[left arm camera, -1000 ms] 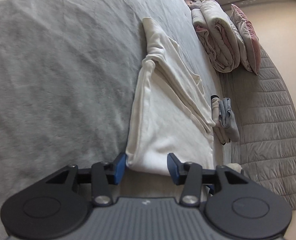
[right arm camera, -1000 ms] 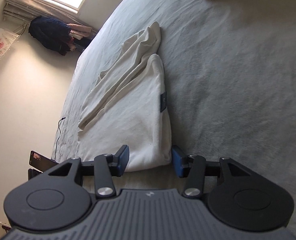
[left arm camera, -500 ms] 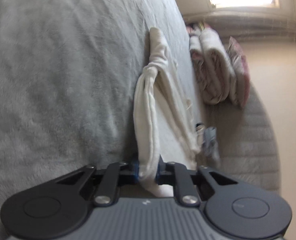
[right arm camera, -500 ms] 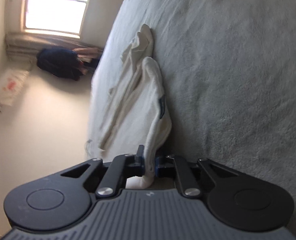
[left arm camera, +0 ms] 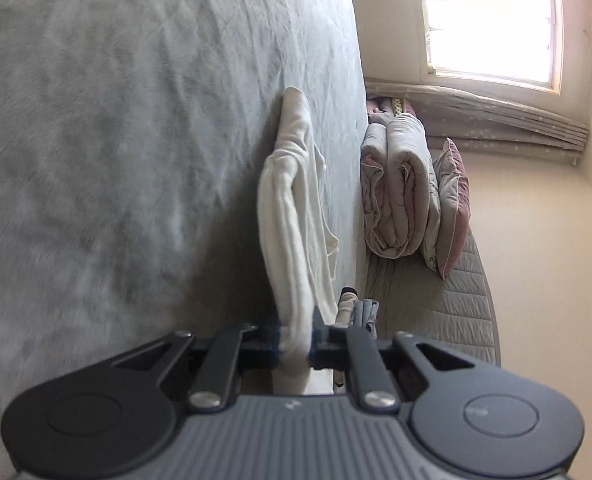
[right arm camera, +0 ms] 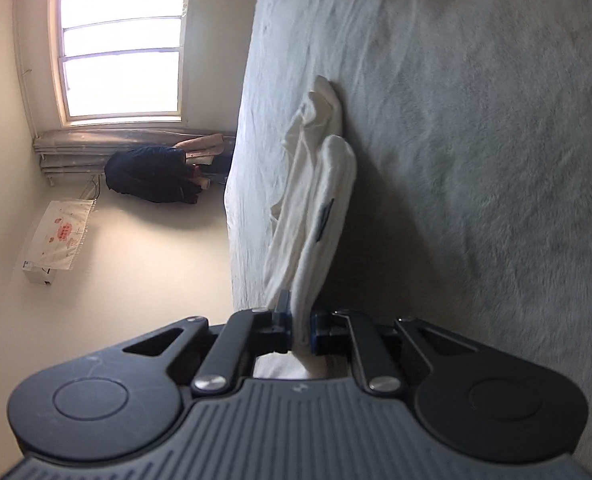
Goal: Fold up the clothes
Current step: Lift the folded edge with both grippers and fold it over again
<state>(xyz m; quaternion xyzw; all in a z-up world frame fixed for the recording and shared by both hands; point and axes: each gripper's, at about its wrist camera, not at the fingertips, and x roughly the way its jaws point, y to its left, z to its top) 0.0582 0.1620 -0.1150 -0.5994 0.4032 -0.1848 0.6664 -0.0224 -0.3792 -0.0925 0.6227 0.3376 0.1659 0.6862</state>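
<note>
Garment [left arm camera: 292, 216], one, cream-white, already folded lengthwise into a long narrow strip, stretched along the grey bed [left arm camera: 116, 140] close to one long edge. Near end lifted off the cover and pinched at its two corners; far end resting on the cover, toward the window [left arm camera: 492, 20] end of the bed. Small dark label [right arm camera: 325, 216] showing on the upper layer in the right view.

Left gripper [left arm camera: 294, 346]: pressed together on the cloth, a thick bunch of layers squeezed between the blue pads. Right gripper [right arm camera: 300, 330]: likewise clamped on the cloth at the other near corner. Two tongs, two grips, both full.

Step in hand, by the look of it: carrying the near end over toward the far end for a crosswise fold. To do it well: both corners kept level and equally far apart, so the edge stays taut and straight; lifted just enough to clear the lower layers without dragging the far end along the cover; laid down edge on edge before letting go. Risk: loose inner layers slipping out of the pinch and leaving a skewed fold.

Round about: one rolled quilt [left arm camera: 400, 192] and one pink-trimmed pillow [left arm camera: 452, 208] beyond the bed's edge, one small folded grey item [left arm camera: 364, 312] just beside the left grip, one dark bundle [right arm camera: 152, 174] under the window.
</note>
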